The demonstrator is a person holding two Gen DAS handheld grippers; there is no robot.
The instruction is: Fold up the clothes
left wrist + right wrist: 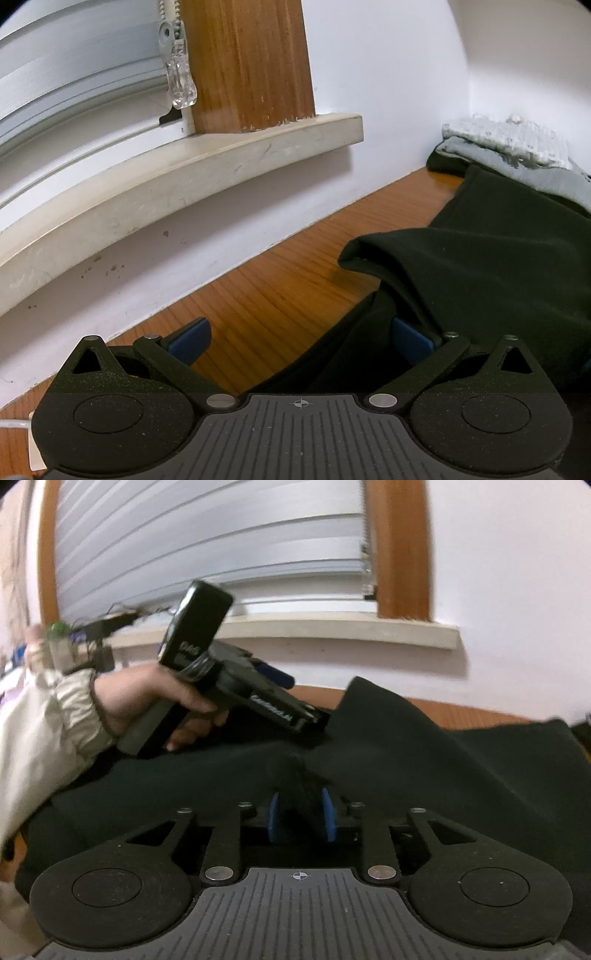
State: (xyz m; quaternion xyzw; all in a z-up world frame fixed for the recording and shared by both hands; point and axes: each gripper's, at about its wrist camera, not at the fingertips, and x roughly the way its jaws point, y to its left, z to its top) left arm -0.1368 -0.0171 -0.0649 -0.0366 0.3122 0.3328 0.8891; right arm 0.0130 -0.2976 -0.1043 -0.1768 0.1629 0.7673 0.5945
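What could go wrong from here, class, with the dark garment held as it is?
1. The right gripper pinches only a narrow bunch of the dark garment; it may slip out when pulled.
2. The left gripper is open, one pad under a loose fold; closing could catch extra layers and spoil the crease.

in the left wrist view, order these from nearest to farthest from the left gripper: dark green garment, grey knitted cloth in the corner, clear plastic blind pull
1. Dark green garment, right side, reaching the left gripper.
2. Grey knitted cloth, far right corner on the wooden table.
3. Clear plastic blind pull, upper left, above the sill.
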